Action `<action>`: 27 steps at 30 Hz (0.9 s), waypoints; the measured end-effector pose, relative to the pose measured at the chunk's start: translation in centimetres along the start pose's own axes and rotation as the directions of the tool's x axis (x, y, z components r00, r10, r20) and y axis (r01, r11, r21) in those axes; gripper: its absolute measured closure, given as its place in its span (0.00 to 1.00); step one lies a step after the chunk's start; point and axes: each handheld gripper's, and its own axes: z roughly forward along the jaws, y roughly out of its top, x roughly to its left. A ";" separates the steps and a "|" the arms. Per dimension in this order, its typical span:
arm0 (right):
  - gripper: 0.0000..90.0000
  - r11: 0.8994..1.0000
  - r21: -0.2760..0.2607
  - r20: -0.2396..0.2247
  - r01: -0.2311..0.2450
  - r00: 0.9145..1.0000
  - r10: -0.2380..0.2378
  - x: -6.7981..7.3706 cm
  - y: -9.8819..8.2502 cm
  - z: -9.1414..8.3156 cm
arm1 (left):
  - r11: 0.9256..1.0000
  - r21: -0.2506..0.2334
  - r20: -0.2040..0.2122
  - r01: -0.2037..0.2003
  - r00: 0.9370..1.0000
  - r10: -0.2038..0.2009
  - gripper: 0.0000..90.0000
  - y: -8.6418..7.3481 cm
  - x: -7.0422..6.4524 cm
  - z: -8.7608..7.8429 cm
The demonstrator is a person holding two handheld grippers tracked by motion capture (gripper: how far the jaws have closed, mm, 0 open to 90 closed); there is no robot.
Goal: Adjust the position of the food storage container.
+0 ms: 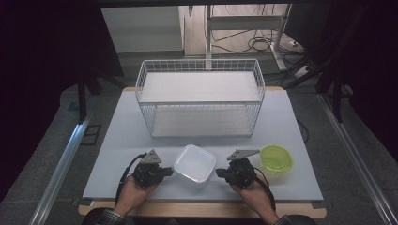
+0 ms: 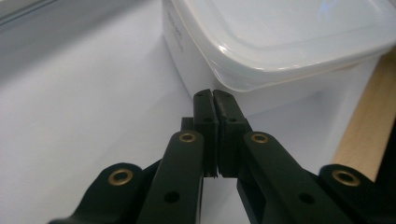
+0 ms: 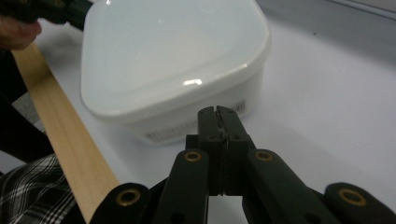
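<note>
Pale grey tabletop [image 1: 117, 154] with a wooden front edge carries the whole scene; a white wire basket [image 1: 200, 96] stands at the far middle, and a lime-green plastic bowl [image 1: 276, 158] sits near the front right. Between the two hands, close to the front edge, rests the white lidded food container [image 1: 195, 165], lid on.

Both grippers flank it; the left gripper [image 1: 165, 171] points inward at its left side, and in the left gripper view its jaws stand pressed together with nothing between them, tips just short of the container's corner under the lid rim [image 2: 243, 84]; the right gripper [image 1: 220, 173] mirrors this, jaws likewise closed and empty, tips near the labelled side wall [image 3: 196, 128].

The step in hand looks like an approach to a two-sided grasp; to do it well, I judge each tong should open before advancing, then take the lid's overhanging rim or squeeze the walls evenly from both sides, keeping the box level so the lid does not pop.

The container is a rounded square, so it has no marked long axis; it sits upright, lid facing up, turned so its corners point roughly toward the basket, the front edge and each gripper.
</note>
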 end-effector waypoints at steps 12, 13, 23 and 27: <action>0.99 0.999 -0.029 0.066 -0.031 0.997 0.033 -1.7 0.2 0.0 | 0.999 0.002 0.000 -0.037 0.999 0.037 0.98 1.9 0.2 1.3; 0.99 0.999 -0.032 0.068 -0.034 0.997 0.037 -1.8 0.2 0.0 | 0.999 0.002 0.014 -0.044 0.999 0.044 0.98 1.9 -0.1 1.4; 0.99 0.998 -0.033 0.079 -0.062 0.995 0.064 -2.7 0.3 0.0 | 0.997 0.025 0.025 -0.077 0.997 0.076 0.98 1.9 -1.5 1.6; 0.99 0.998 -0.038 0.077 -0.059 0.995 0.062 -2.8 0.3 0.0 | 0.996 0.026 0.034 -0.088 0.996 0.087 0.98 1.8 -1.7 1.6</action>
